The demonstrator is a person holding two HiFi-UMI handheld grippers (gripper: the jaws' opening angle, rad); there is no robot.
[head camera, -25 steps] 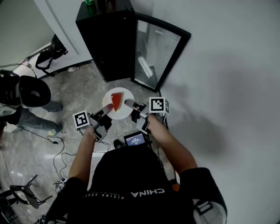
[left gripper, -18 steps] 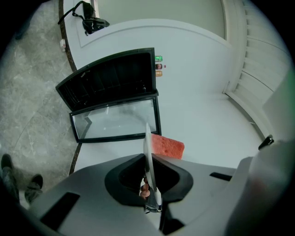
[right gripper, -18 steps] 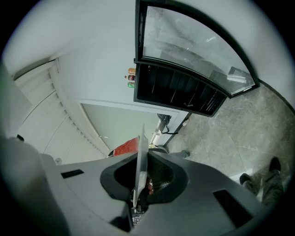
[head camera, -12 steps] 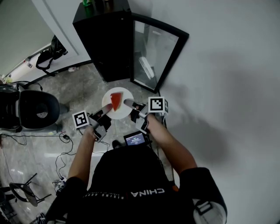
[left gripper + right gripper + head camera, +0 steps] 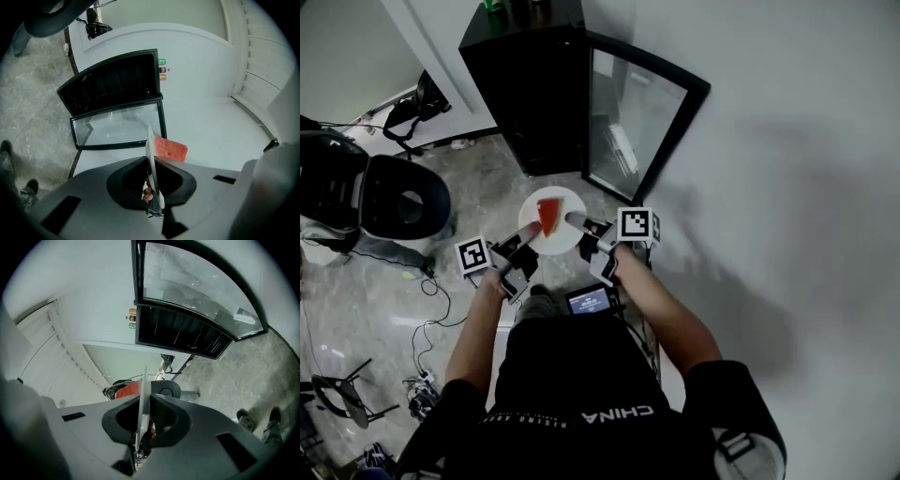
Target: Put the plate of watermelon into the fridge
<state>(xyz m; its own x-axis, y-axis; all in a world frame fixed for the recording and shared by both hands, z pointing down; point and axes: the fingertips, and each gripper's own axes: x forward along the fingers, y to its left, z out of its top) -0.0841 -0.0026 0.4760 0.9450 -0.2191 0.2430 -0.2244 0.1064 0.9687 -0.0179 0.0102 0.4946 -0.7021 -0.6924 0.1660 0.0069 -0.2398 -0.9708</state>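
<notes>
A white plate with a red watermelon slice is held level in front of me, above the floor. My left gripper is shut on its left rim and my right gripper on its right rim. In the left gripper view the plate shows edge-on between the jaws with the slice beyond. In the right gripper view the plate is also edge-on, the slice behind it. The black fridge stands ahead with its glass door swung open to the right.
Bottles stand on the fridge top. A person sits in a black chair at the left. Cables trail over the grey stone floor. A white wall runs along the right, close to the open door.
The plate and both grippers have stayed almost where they were. The person with the black chair at the left has shifted closer and farther up the view.
</notes>
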